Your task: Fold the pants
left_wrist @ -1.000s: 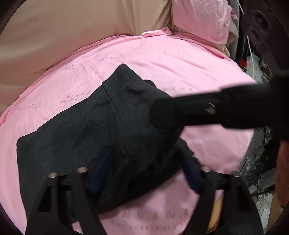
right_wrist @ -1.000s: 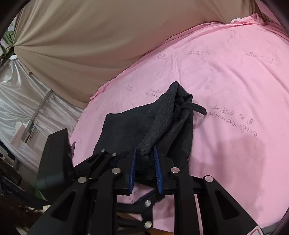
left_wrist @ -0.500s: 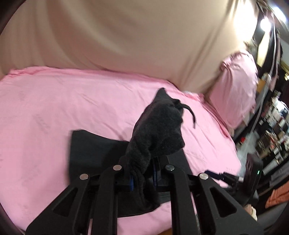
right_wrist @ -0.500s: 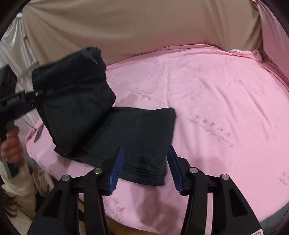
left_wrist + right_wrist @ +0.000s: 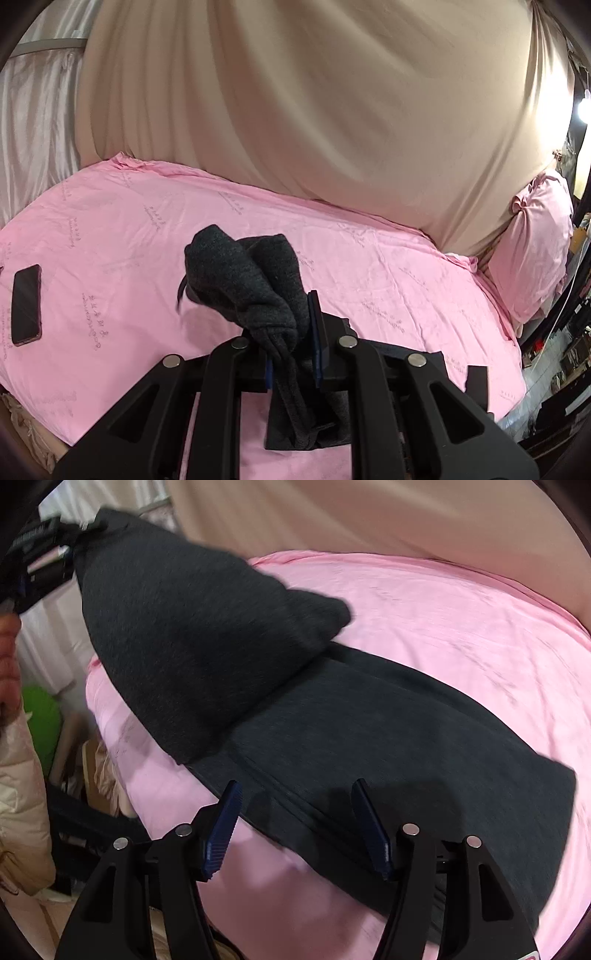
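Left gripper (image 5: pixel 295 354): is clamping the bunched pants (image 5: pixel 251 288) at centre frame, lifting.
Right gripper (image 5: pixel 299 827): fingers are standing apart, holding nothing, at lower frame.
Advice: is needing to lay lifted end squarely over flat part.

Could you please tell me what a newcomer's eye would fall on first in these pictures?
Dark pants on the pink sheet: one end lies flat, the other is lifted, bunched in the shut left gripper. The right gripper hovers open over the flat part's near edge. A phone lies at the sheet's left.
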